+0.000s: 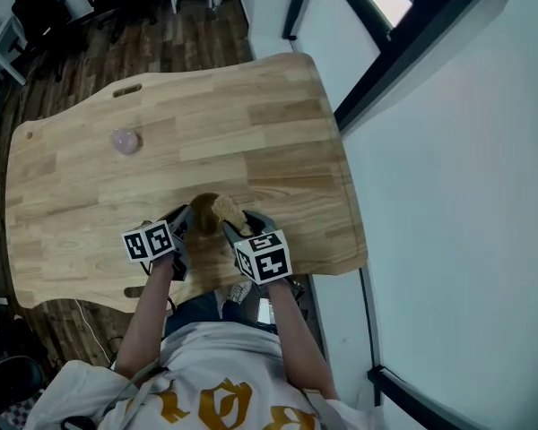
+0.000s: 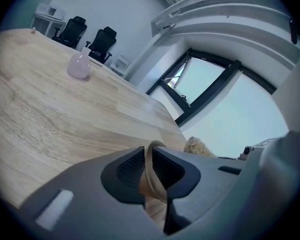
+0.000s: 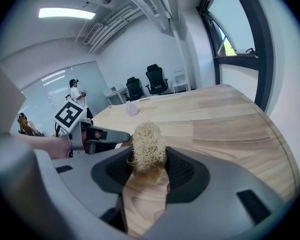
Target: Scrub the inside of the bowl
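The left gripper (image 2: 151,160) has its fingers pinched shut on the thin rim of the bowl (image 1: 204,215), with the wall squeezed between the pads. The right gripper (image 3: 148,165) clamps the scrubber (image 3: 147,145). Its tuft pokes out past the fingertips, just beside the left fingers and about at the bowl's rim. That rim pinch worries me: a hard sideways scrub could lever the bowl round the pads or pull it free. The soft scrubber might also squash back between its fingers, so bare fingertips scrape the bowl. The vase (image 1: 125,141) stands well beyond both.
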Action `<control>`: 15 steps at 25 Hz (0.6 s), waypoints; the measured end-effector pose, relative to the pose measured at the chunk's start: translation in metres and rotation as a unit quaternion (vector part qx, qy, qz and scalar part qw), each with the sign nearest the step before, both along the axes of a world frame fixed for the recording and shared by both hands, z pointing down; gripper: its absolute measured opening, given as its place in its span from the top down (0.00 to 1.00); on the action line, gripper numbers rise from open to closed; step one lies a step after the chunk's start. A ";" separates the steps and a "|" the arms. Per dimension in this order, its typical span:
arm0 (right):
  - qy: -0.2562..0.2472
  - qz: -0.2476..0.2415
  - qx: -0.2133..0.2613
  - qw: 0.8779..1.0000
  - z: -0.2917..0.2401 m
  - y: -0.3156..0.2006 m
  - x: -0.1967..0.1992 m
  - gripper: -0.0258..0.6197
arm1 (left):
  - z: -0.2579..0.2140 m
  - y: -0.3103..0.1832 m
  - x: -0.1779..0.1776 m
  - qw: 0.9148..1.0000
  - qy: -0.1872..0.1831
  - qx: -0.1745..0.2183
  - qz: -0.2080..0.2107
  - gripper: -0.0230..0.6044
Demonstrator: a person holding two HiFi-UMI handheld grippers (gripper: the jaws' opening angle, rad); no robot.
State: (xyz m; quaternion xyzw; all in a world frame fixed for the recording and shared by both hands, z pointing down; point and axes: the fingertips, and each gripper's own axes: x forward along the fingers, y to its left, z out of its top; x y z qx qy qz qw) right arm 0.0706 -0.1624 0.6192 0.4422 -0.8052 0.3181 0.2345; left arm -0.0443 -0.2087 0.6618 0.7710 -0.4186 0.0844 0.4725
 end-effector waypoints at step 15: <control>0.039 0.054 0.050 0.997 -0.009 -0.009 0.016 0.68 | -0.012 -0.009 -0.019 0.992 -0.101 0.076 -0.018 0.88</control>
